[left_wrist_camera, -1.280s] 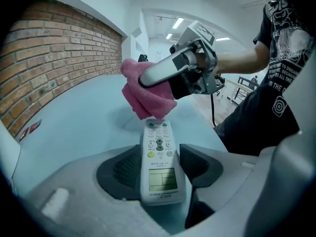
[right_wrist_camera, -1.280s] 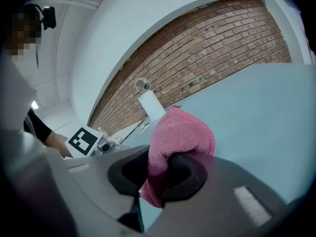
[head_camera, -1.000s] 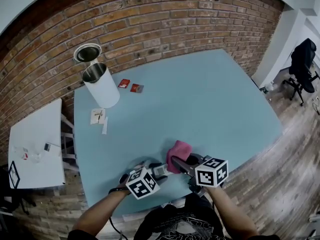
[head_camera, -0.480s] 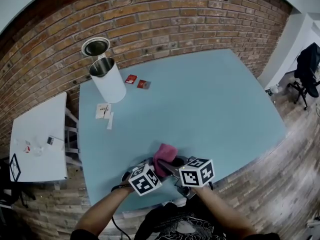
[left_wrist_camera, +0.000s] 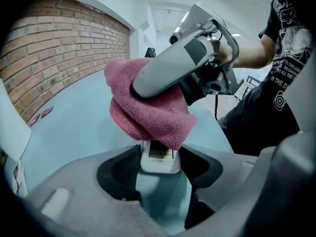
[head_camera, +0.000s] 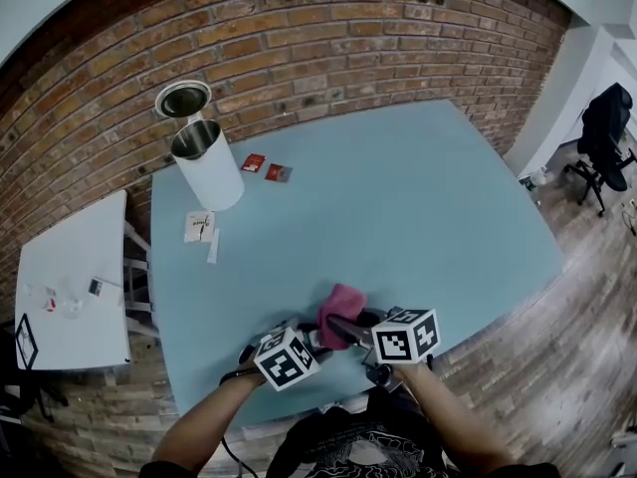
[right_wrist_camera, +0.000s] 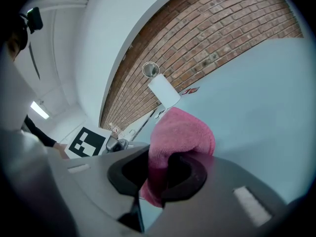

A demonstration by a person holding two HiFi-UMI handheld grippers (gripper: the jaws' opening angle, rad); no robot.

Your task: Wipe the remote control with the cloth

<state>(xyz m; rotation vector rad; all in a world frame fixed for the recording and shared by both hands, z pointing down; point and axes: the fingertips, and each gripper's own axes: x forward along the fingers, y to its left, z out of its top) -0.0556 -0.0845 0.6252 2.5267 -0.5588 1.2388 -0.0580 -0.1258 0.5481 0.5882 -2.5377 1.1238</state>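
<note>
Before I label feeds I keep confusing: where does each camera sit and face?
Head view: on the head, steeply down at the table; both forearms show.
Left gripper view: on the left gripper, toward its remote control and the person's torso.
Right gripper view: on the right gripper, toward the brick wall; own jaws show.
All share the pink cloth.
</note>
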